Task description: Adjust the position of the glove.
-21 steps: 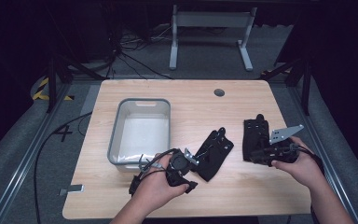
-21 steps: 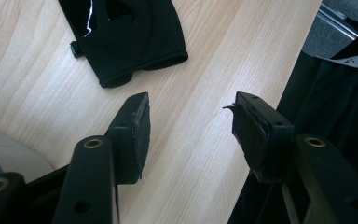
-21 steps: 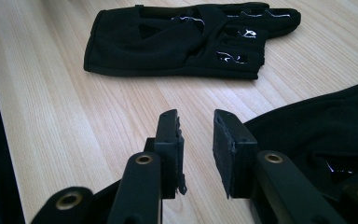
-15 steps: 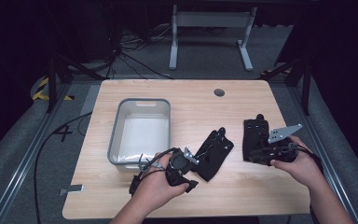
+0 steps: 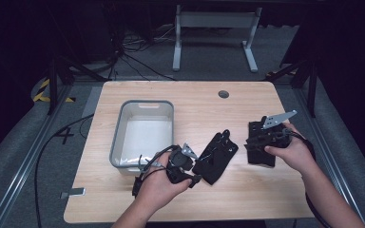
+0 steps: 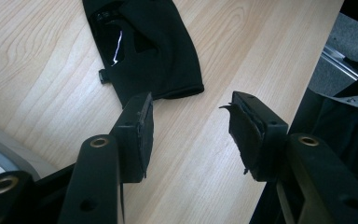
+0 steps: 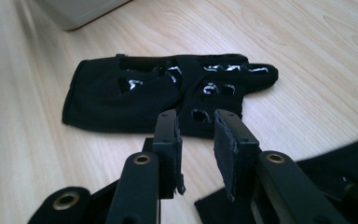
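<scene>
A: Starting at the left, there's the grey bin (image 5: 142, 135) on the table (image 5: 247, 199), open top, and from the high view I see nothing lying on its pale floor.

B: Agreed, and just right of the bin's near corner comes the left gripper (image 5: 190, 168), held in the person's left hand (image 5: 159, 187).

A: Its jaws stand apart with only bare wood between the pads (image 6: 142, 135). Nothing gripped there.

B: The left glove (image 5: 216, 156) lies flat just right of the bin, touching nothing but the table. In the left gripper view that glove (image 6: 144, 51) sits just beyond the jaw tips, cuff edge nearest them.

A: Further right of the bin, well clear of it, the right glove (image 5: 259, 145) lies under the right gripper (image 5: 261, 140), with the right hand (image 5: 292, 154) behind it.

B: Right gripper jaws are narrower but parted, a gap of table showing between them. In its own view the tips point across at the left glove, whose shiny patches catch the light, and a black corner of the right glove (image 7: 349, 168) lies low beside the jaws.

A: Whether those tips touch the right glove, I can't tell.
</scene>
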A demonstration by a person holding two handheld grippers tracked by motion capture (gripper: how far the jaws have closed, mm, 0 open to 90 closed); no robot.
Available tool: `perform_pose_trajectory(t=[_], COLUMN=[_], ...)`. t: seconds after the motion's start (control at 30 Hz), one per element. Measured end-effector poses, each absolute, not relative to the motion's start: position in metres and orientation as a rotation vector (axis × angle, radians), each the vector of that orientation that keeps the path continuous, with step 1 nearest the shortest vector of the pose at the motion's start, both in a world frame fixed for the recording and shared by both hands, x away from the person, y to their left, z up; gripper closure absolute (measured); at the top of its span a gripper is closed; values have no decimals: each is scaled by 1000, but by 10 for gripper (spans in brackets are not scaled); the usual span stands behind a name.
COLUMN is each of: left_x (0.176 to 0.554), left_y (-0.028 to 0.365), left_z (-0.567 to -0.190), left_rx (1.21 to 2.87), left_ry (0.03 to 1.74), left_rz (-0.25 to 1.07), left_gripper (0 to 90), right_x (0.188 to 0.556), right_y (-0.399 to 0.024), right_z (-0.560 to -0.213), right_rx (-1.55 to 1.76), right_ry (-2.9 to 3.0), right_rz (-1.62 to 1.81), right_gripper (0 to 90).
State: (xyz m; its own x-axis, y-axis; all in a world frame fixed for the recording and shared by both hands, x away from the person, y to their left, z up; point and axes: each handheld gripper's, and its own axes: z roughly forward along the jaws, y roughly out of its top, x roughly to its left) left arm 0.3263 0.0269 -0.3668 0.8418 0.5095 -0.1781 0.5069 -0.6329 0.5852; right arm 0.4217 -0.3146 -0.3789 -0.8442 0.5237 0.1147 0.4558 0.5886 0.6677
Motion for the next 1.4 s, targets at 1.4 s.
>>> perform_pose_trajectory(t=[1.4], left_x=[331], left_y=[5], left_z=[-399], left_rx=[2340], left_ry=[734], left_rz=[39], left_gripper=[429], right_x=[489], right_y=[-266], right_z=[-439], right_rx=[1015], right_ry=[2813], right_rz=[845], right_gripper=[867])
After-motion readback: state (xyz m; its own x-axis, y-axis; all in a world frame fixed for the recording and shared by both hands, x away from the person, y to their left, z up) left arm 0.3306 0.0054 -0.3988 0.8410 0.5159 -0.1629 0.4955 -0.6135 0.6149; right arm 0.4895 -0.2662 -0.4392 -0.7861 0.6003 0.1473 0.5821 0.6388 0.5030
